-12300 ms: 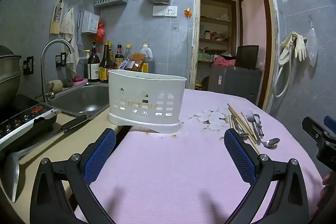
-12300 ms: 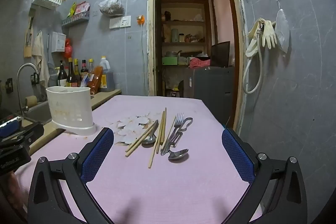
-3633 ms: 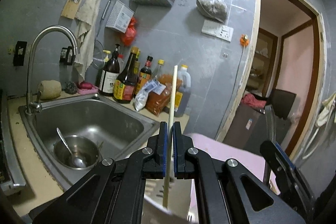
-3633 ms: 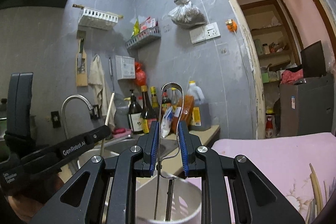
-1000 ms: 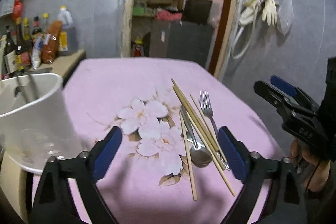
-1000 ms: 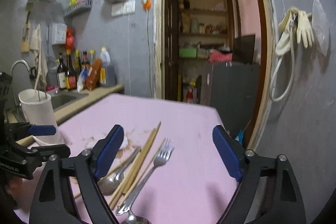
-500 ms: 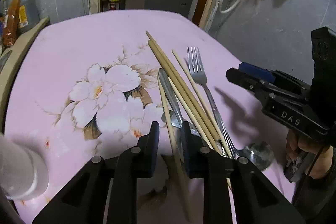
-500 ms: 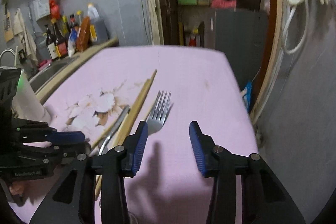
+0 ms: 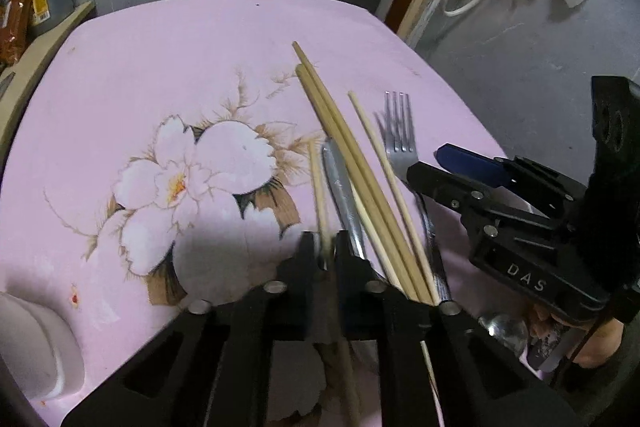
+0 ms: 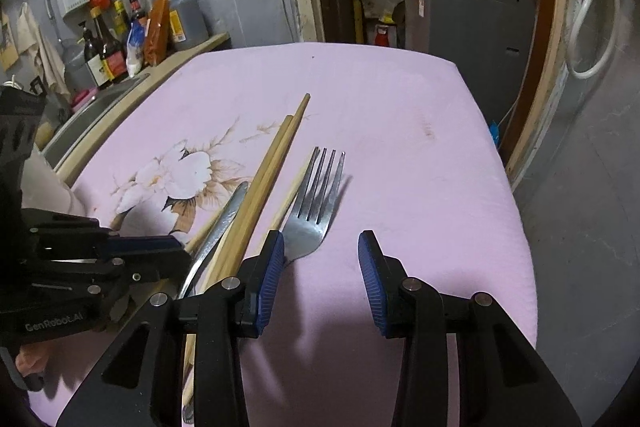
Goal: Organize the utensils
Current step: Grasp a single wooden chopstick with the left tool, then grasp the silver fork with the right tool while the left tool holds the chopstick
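Pink tablecloth with a big white flower print, and the cutlery lies bunched along its right side. Left gripper is down over the pile, jaws pinched tight on a single chopstick that runs out ahead between them on the cloth. Just beside it lies a spoon handle, then two chopsticks side by side, then another thin chopstick. Right gripper hangs low over the fork, jaws partly apart with nothing pinched; the left pad sits right at the fork's neck, the tines pointing away. White utensil holder stands at the near left edge of the table, well apart from the pile.
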A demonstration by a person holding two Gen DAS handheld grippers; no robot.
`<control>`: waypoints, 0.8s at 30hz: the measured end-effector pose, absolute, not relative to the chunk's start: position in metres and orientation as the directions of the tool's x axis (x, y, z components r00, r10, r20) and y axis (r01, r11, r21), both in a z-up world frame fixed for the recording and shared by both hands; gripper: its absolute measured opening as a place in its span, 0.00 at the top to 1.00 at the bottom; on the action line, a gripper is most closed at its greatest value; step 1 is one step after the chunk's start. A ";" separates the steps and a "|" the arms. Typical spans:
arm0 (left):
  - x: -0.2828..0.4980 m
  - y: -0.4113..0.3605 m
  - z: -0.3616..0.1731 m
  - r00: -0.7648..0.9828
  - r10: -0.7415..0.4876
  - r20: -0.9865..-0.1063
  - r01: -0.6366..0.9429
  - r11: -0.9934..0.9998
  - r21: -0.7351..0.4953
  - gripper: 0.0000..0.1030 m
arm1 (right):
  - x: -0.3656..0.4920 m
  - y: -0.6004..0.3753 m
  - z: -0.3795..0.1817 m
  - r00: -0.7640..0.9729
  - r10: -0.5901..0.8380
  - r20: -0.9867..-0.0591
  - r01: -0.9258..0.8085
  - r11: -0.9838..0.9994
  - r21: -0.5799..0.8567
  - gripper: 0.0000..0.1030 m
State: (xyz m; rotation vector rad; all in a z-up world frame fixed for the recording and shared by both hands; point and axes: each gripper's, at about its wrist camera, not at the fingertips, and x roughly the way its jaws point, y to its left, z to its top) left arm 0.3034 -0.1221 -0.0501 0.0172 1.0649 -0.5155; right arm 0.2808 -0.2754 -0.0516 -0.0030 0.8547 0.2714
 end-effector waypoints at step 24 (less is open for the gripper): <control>0.300 -0.108 -0.042 0.354 -0.337 -0.872 0.334 0.917 -0.219 0.96 | 0.321 -0.247 -0.060 0.591 0.163 -0.790 -0.267 0.964 -0.001 0.78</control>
